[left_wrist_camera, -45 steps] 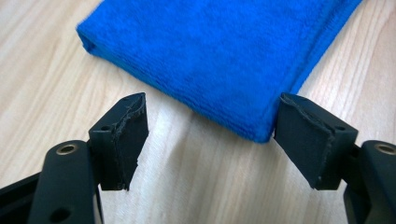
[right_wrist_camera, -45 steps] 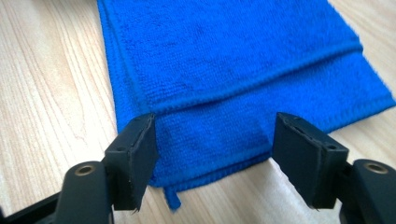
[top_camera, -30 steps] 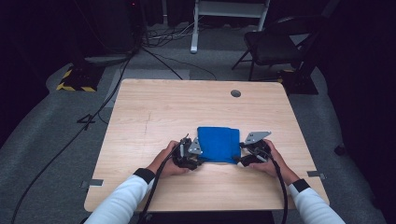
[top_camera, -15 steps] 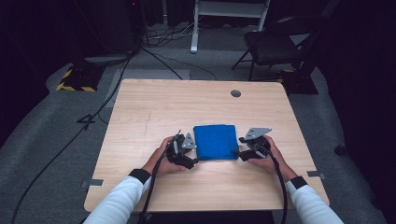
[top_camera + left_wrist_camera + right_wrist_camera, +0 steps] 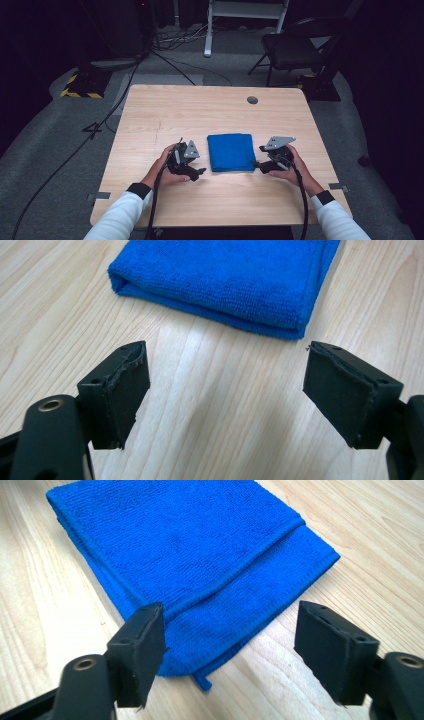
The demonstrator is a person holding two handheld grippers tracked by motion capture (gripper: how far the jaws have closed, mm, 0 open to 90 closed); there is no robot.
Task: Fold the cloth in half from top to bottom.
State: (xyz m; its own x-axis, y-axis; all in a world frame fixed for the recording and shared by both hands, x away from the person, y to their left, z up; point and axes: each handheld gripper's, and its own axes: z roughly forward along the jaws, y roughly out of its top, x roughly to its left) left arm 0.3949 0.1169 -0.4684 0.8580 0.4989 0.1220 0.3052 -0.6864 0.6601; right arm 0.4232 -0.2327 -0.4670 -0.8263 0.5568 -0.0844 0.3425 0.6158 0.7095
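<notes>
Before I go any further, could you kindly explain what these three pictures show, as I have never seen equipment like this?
There is no robot here. A person in white sleeves sits at a pale wooden table and holds a handheld black two-jaw gripper in each hand: the left gripper and the right gripper. The high view comes from a fixed camera above the person, looking forward and down. The other two pictures come from small cameras riding on the grippers, each looking along its own black jaws.

On the table lies a folded blue microfibre cloth, between the two grippers. In the left gripper view the jaws stand wide apart over bare wood, short of the cloth. In the right gripper view the jaws are also apart, at a corner of the cloth. Nothing is held.
</notes>
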